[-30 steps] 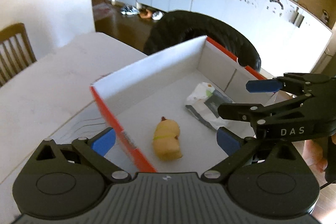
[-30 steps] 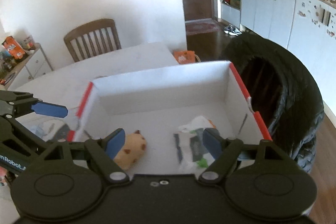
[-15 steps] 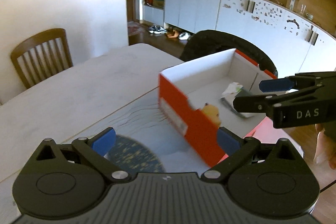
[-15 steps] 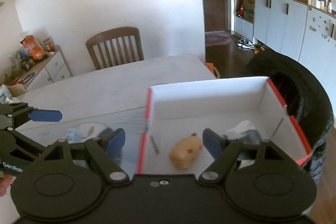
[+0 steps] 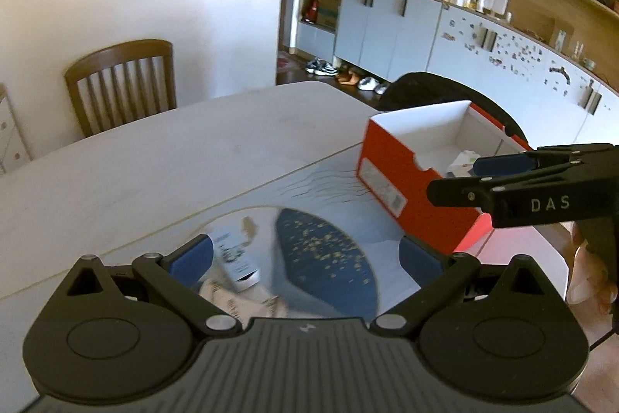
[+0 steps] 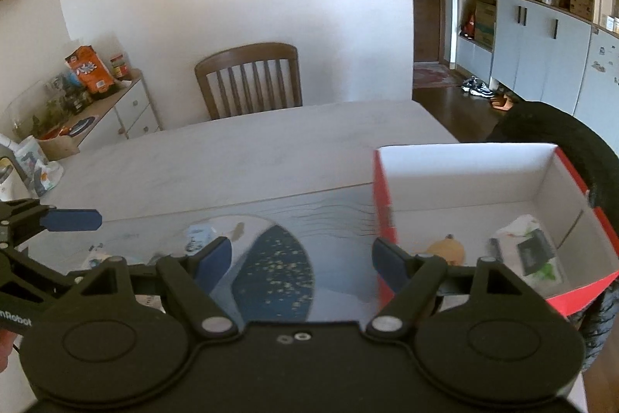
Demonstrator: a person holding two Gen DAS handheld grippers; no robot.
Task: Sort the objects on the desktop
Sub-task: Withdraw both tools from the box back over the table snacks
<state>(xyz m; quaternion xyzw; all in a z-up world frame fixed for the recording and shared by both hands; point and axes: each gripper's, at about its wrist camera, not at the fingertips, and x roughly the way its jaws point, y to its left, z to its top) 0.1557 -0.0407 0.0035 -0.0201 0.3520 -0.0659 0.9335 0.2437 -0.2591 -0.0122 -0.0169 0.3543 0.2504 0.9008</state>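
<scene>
Both tongs gape wide and empty above the counter (image 5: 154,157). The left tongs (image 5: 305,258) hang over blurred packets (image 5: 240,266) on the mat (image 5: 329,254). The right tongs (image 6: 301,256) sit just left of the box (image 6: 464,177), which holds a yellow toy (image 6: 445,250) and a wrapper (image 6: 534,250).

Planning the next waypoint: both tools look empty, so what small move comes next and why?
Probably lower the open left tool onto the small white packet lying on the mat between its fingers. The box already holds the yellow toy and a wrapper; the right tool is open and empty too.
</scene>
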